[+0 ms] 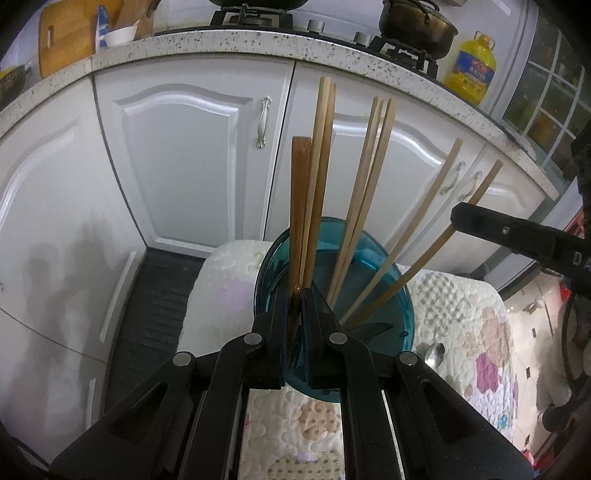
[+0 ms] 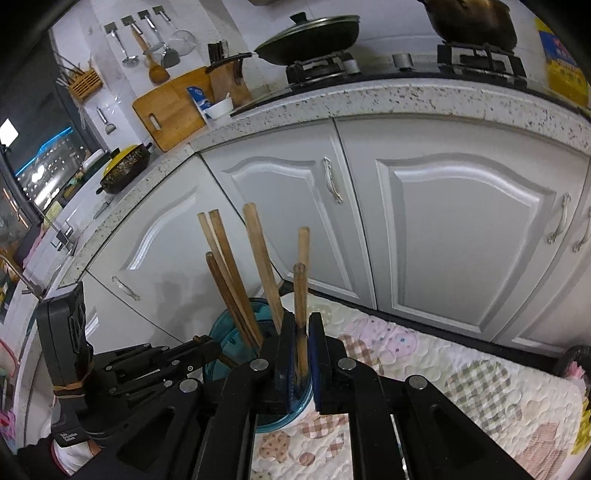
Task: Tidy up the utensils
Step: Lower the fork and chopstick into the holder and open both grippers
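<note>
The step in hand looks like dropping chopsticks into the teal holder (image 1: 400,295), which stands on the quilted pad (image 1: 221,280) near its far edge; the left gripper (image 1: 294,295) has its jaws clamped on a dark wooden chopstick (image 1: 300,192) upright at the holder's left rim; further right, paler chopsticks (image 1: 364,206) lean fanned inside the holder; the right gripper (image 2: 302,332) is closed on another chopstick (image 2: 300,295) just over the holder's right rim (image 2: 218,332). Next, I judge, each stick must be lowered straight into the holder before the jaws part, else it may tip out. A metal spoon (image 1: 435,353) lies on the pad beside the holder, right of it; behind run white cabinet doors (image 1: 184,155) under a speckled counter (image 1: 229,46) with a gas hob (image 1: 251,16).
</note>
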A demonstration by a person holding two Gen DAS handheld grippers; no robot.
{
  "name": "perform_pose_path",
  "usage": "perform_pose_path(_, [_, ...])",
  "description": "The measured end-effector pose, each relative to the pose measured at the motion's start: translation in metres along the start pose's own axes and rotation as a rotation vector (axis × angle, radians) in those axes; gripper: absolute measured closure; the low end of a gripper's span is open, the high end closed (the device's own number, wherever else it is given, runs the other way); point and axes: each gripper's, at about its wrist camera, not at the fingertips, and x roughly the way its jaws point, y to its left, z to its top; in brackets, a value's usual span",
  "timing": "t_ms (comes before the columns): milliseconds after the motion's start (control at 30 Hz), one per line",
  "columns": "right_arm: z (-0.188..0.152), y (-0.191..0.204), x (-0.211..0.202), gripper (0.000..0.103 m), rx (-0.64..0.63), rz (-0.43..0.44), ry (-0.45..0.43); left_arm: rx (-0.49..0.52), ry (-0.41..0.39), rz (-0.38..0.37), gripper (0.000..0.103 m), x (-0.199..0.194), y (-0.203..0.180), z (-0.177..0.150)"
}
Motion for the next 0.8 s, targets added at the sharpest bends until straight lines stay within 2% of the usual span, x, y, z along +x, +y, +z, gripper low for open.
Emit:
perform_pose_path(33, [-0.001, -0.001, 0.0, 0.084, 0.0, -0.002, 0.001, 0.001, 0.0, 0.005, 0.098, 0.001, -0.001, -0.001])
perform_pose_path(100, [-0.005, -0.001, 0.0, 0.08, -0.002, -0.002, 0.003, 0.0, -0.003, 0.011, 0.098, 0.0, -0.001, -0.001])
perform_pose_path(467, [-0.016, 0.001, -0.006, 0.077, -0.004, -0.001, 0.014, -0.013, -0.032, 0.01, 0.086, -0.014, -0.001, -0.002])
perform_pose_path(800, [-0.029, 0.006, -0.021, 0.075, -0.006, -0.022, 0.001, -0.012, -0.084, 0.035, 0.07, -0.037, -0.006, -0.01])
